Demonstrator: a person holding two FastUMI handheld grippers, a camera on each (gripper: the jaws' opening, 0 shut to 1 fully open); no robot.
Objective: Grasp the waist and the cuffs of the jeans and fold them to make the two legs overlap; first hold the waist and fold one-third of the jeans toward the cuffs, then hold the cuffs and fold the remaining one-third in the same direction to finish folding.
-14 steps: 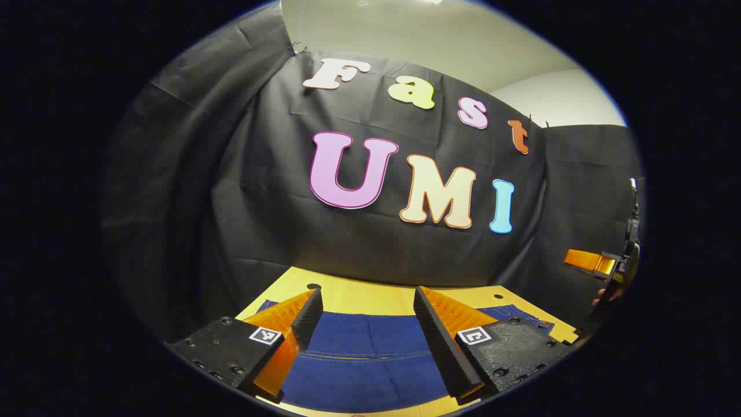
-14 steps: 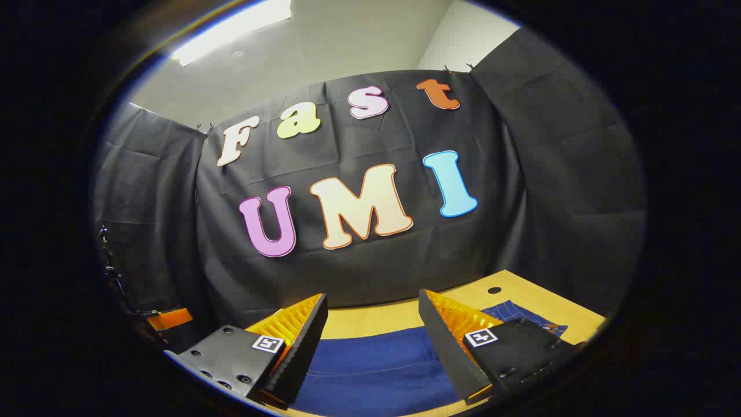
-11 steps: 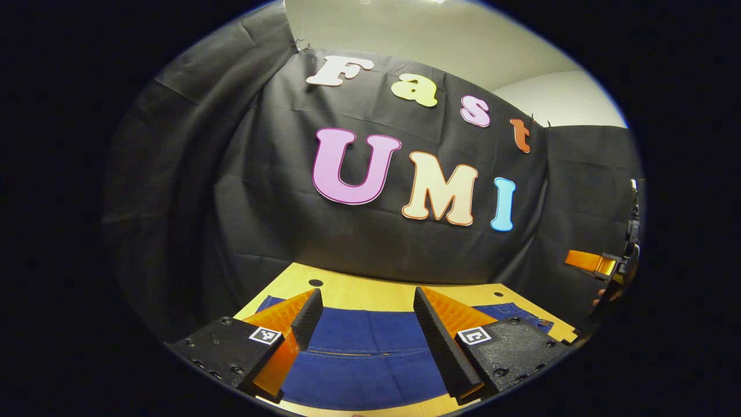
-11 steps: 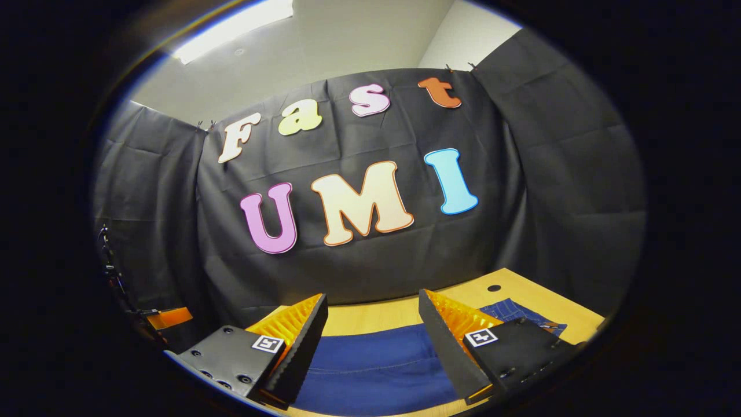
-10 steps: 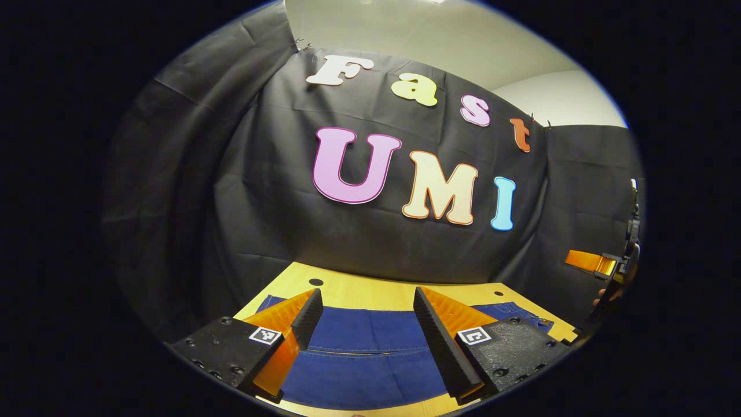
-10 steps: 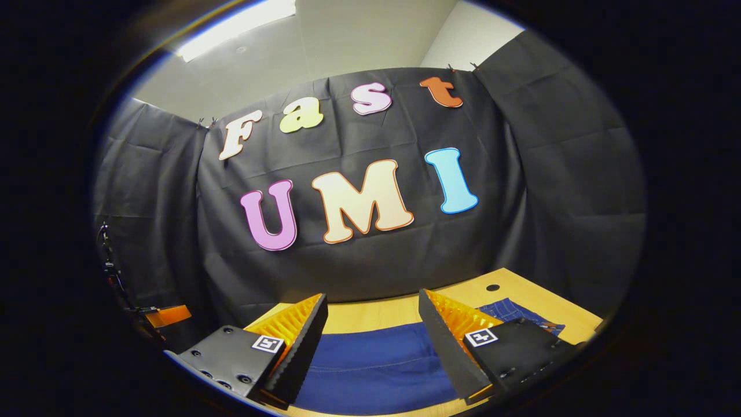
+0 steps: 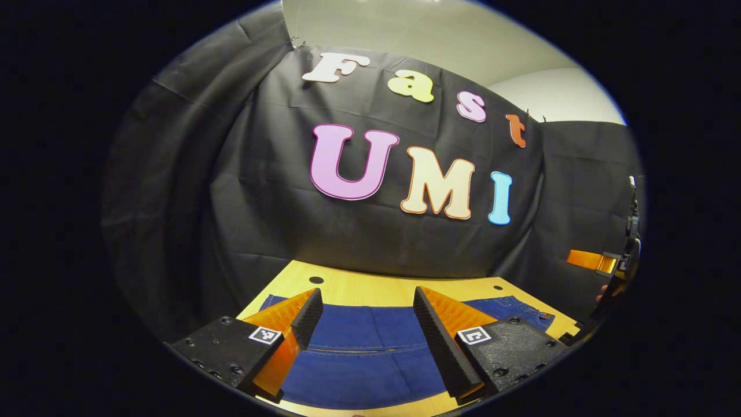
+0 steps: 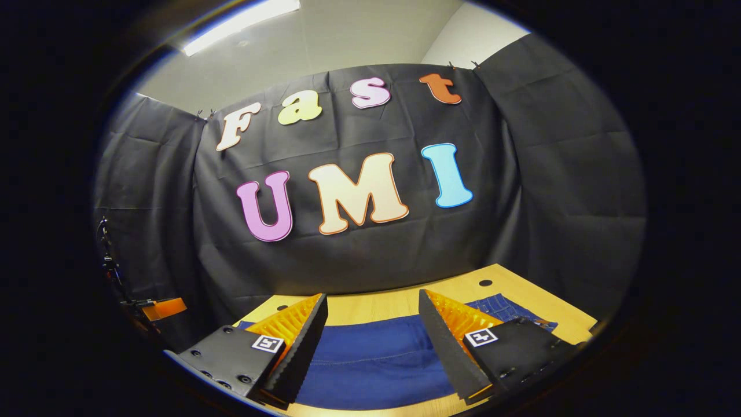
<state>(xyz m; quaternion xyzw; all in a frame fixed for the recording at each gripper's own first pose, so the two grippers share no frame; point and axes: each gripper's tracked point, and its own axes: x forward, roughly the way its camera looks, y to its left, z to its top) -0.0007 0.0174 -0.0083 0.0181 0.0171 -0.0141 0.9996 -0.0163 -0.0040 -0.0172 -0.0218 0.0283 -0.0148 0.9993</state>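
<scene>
Dark blue denim jeans lay flat on yellow wooden table, no fold visible. Left gripper, right gripper both spread apart, empty; all folds judged left.

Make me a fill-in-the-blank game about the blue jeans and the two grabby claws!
1. The jeans lie flat on a table made of ____.
2. The jeans are the colour ____.
3. The fingers of the left gripper stand ____, with nothing held between them.
4. The right gripper is also ____, above the jeans.

Missing words: wood; blue; open; open
</scene>
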